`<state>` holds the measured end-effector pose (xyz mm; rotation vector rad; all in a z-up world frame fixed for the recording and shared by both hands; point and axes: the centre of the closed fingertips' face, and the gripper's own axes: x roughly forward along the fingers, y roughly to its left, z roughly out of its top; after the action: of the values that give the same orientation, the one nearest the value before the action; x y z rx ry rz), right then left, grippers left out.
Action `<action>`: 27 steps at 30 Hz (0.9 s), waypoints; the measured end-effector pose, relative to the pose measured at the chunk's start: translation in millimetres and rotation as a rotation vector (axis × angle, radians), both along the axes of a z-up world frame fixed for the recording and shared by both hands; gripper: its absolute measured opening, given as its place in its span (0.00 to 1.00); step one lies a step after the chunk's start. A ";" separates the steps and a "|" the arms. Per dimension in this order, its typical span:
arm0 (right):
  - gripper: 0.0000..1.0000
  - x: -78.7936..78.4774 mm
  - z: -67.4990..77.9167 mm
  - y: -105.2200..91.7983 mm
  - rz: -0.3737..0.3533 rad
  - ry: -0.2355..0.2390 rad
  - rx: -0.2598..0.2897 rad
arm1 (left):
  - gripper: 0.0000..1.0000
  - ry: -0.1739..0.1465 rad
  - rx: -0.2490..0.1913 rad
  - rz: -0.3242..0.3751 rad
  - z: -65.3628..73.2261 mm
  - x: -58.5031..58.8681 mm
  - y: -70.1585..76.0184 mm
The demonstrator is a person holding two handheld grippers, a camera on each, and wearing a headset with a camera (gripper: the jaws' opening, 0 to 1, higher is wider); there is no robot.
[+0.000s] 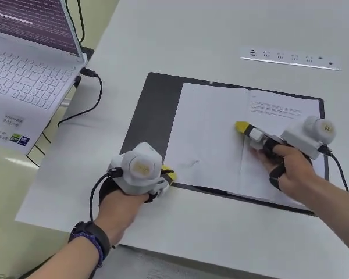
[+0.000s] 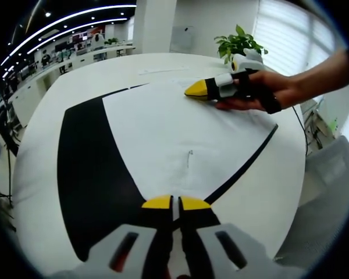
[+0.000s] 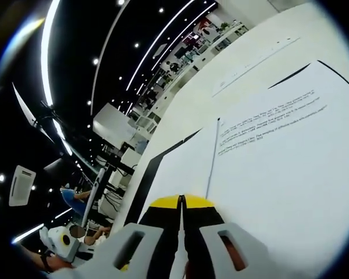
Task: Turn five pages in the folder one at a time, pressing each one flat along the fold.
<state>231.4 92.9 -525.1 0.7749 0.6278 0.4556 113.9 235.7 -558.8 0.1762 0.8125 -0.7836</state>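
Jaws were shut tight on both the left gripper (image 1: 167, 174) and the right gripper (image 1: 242, 127), with nothing in them. The folder (image 1: 154, 110) lay open on the white worktop (image 1: 192, 35). The right gripper's tip rested on a white page (image 1: 212, 131), right by the fold (image 1: 242, 165). The left gripper sat at the folder's near edge. A laptop (image 1: 23, 64) stood off to the left. A power strip (image 1: 291, 58) lay behind the folder.
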 end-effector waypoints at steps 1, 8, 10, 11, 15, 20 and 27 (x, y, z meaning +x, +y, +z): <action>0.00 1.3 0.0 -0.5 -0.004 0.001 0.001 | 0.03 0.002 -0.002 -0.001 0.0 0.1 0.0; 0.00 14.0 -0.8 -3.6 -0.035 -0.002 0.022 | 0.03 0.006 -0.003 -0.003 -0.2 0.1 -0.1; 0.00 18.0 0.6 -4.0 -0.048 -0.004 0.026 | 0.03 0.008 -0.003 -0.003 -0.2 0.0 -0.1; 0.00 18.8 0.7 -4.1 -0.051 -0.005 0.028 | 0.03 0.008 -0.003 -0.004 -0.2 0.0 -0.1; 0.00 27.3 3.6 -6.3 -0.083 -0.015 0.049 | 0.03 0.009 -0.003 -0.003 -0.3 0.2 0.1; 0.00 36.8 3.2 -10.7 -0.124 -0.012 0.062 | 0.03 0.009 -0.002 -0.006 -0.2 -0.3 0.0; 0.00 50.6 3.2 -13.8 -0.156 -0.016 0.071 | 0.03 0.010 0.000 -0.009 -0.3 0.0 -0.1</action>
<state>282.0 79.1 -521.9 0.8802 0.5341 0.3421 114.0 235.6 -559.2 0.1766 0.8217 -0.7934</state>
